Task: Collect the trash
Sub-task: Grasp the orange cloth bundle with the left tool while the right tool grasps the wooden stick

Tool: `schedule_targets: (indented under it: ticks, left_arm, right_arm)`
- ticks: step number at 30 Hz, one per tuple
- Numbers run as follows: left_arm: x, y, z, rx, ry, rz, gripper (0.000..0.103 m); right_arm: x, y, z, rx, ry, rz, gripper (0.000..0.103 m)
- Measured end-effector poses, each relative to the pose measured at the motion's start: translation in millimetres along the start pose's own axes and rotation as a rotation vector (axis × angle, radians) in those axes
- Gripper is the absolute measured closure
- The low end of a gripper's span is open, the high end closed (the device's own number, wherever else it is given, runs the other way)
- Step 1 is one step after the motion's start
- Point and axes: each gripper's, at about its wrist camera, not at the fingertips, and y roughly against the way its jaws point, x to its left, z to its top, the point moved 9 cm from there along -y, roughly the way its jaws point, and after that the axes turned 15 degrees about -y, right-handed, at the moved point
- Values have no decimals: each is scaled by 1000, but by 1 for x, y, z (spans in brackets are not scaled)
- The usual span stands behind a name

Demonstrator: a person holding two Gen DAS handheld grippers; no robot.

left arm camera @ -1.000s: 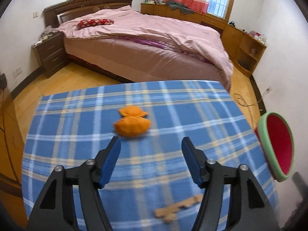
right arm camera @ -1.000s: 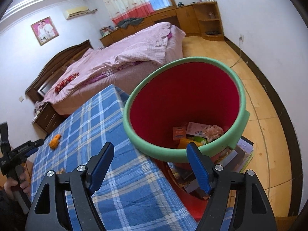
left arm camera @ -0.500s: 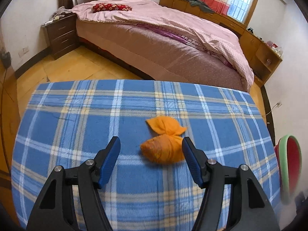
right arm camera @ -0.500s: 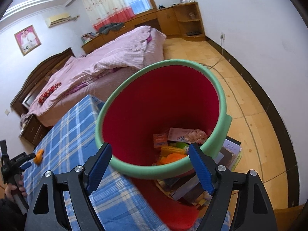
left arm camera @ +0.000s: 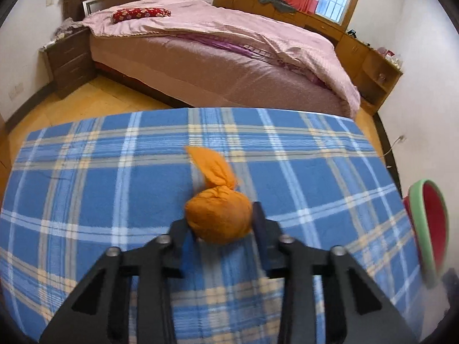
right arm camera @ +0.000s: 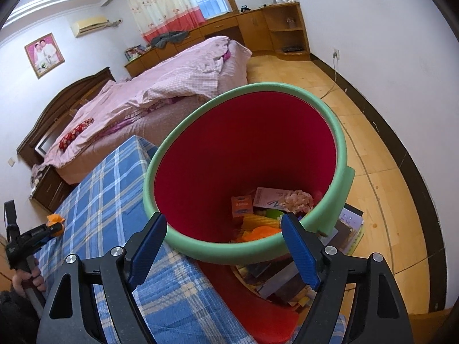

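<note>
Matt cloth pouch (left arm camera: pixel 218 218), apparently fleecy tablecloth (left arm camera: pixel 114 200)

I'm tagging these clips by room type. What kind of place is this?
A home bedroom, most likely. A large wooden-framed bed with a pink quilt fills the room, a dark wooden bedside cabinet stands by its headboard, and a framed portrait photo hangs on the wall.

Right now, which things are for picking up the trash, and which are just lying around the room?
For the job:
- orange bundle, clamped in the left gripper
- red bin with the green rim, some trash already inside
- right gripper, open by the bin

Just lying about:
- bed
- red pillow
- books under the bin
</note>
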Motion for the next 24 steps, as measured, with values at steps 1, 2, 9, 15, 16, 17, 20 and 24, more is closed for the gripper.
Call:
schedule_targets:
  ticks: [1,2,9,15,16,17,20,24]
  left_arm:
    - [-1,2,0,-2,-4,3,84]
    - [-2,4,0,-5,-5,-1,83]
    - [-2,48,-11,-69,3,-15,83]
    - [11,88,-41,-91,52,-6,83]
    - [12,93,-46,-91,57,0,83]
    - [14,100,-54,-90,64,9,83]
    - [19,112,-70,-87,72,32,83]
    - [27,125,-96,-83,96,71,83]
  right_arm:
    - [-1,1,-1,1,-2,3,20]
    - [-1,2,-2,2,-4,6,20]
    - [7,11,-11,12,-1,36,20]
    - [43,16,-35,49,79,96,20]
    - [50,16,-41,58,96,107,20]
    - [58,16,-46,68,115,119,20]
    - [82,17,-64,95,172,156,20]
    - [115,15,-88,135,235,202,20]
